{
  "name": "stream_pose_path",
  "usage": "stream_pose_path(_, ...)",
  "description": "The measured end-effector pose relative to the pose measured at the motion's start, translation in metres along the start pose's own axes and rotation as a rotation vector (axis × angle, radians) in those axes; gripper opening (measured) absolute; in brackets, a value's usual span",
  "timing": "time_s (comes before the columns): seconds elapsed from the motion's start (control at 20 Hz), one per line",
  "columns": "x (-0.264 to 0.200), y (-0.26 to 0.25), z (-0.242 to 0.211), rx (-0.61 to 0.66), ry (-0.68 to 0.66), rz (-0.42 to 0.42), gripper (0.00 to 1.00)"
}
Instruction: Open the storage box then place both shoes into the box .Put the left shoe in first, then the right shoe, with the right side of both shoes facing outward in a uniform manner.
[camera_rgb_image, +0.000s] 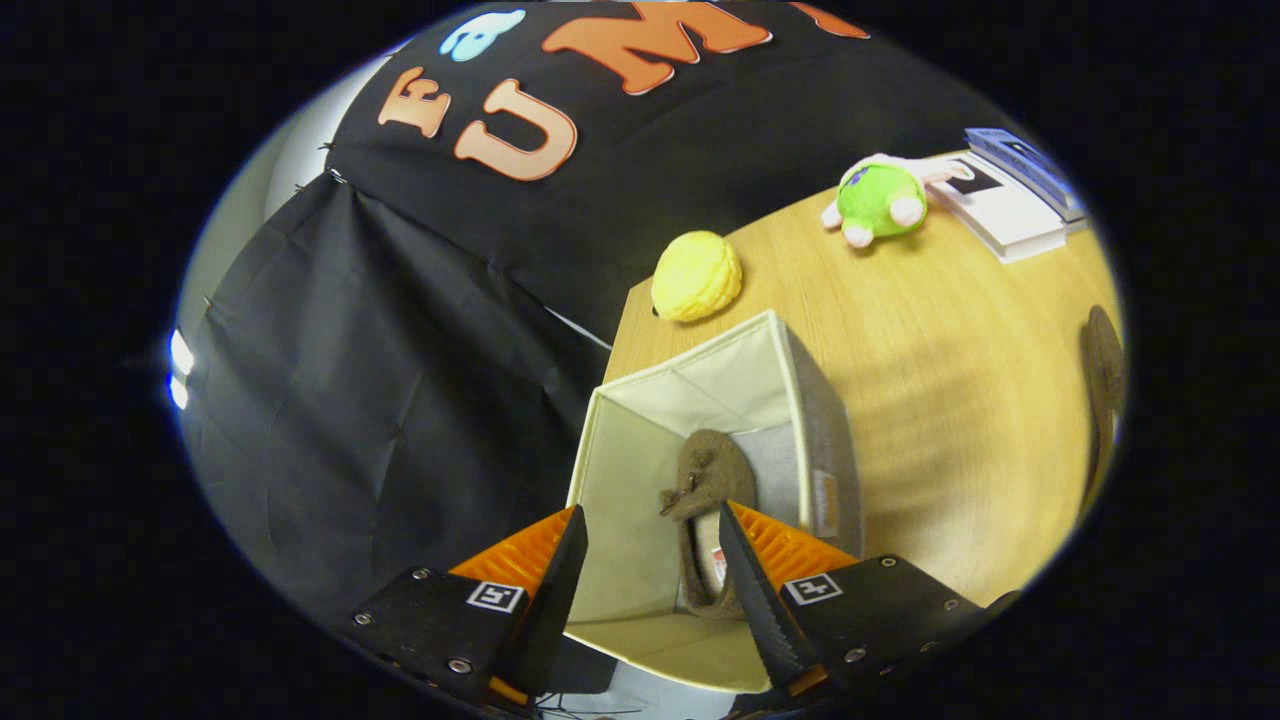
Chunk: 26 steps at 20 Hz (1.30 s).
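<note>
The storage box (800, 400) stands open on the wooden table, grey outside with a cream lining. One brown shoe (705, 480) rests inside it, lying against the box's right wall. My gripper (650, 520) hovers above the box opening, its fingers spread apart with nothing between them; the shoe sits just below and beside the right finger (745, 570). A second brown shoe (1102, 370) lies on the table far to the right of the box.
A yellow plush ball (697, 276) sits at the table's corner beyond the box. A green and pink plush toy (880, 200) and stacked books (1010, 195) lie farther back. The wooden table (950, 380) ends just left of the box.
</note>
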<state>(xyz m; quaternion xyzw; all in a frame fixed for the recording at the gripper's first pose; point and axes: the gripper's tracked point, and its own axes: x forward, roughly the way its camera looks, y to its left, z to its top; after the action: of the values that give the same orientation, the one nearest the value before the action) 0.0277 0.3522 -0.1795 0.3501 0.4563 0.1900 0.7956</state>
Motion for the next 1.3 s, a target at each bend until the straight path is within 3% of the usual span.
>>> stream_pose_path(0.2,-0.043,-0.041,0.015,-0.035,-0.099,-0.059,0.87)
stream_pose_path(0.45,-0.086,-0.118,0.032,-0.031,-0.184,-0.173,0.87)
stream_pose_path(0.9,-0.139,-0.244,0.023,-0.004,-0.200,-0.366,0.87)
stream_pose_path(1.3,-0.182,-0.323,0.021,0.002,-0.224,-0.513,0.87)
